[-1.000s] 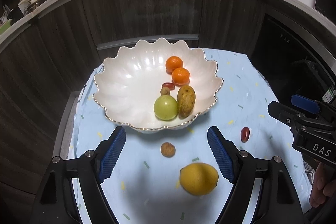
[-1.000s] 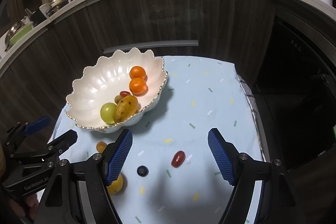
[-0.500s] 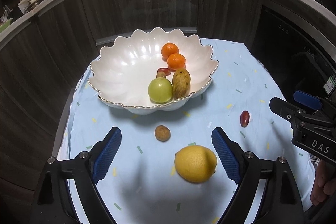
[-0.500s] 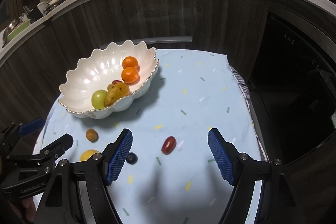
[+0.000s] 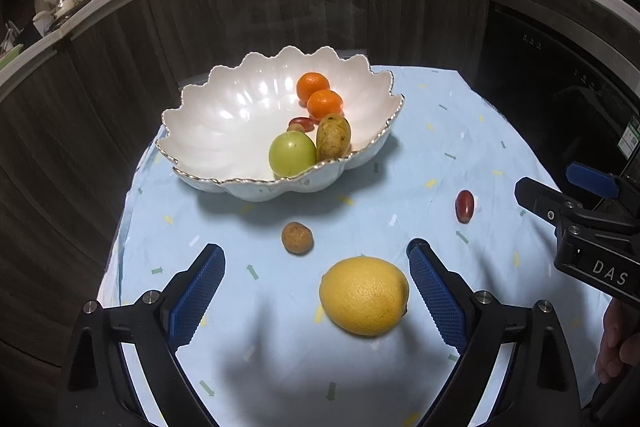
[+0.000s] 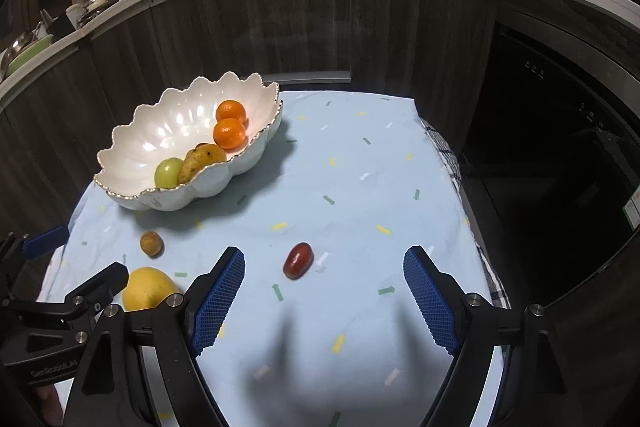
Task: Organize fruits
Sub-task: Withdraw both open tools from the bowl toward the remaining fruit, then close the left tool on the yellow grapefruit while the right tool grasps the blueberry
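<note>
Both grippers are sinking closer to the blue cloth (image 5: 460,131) than a second ago, beside the scalloped bowl (image 5: 224,115), jaws opening wide and gripping nothing: the left gripper (image 5: 316,267) is framing the lemon (image 5: 364,295), the right gripper (image 6: 324,267) the red grape tomato (image 6: 298,259).

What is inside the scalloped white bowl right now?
Inside the bowl: two oranges, a green fruit, a brownish-yellow mango and a small red fruit, partly hidden behind the green one. Anything beneath them is covered.
</note>
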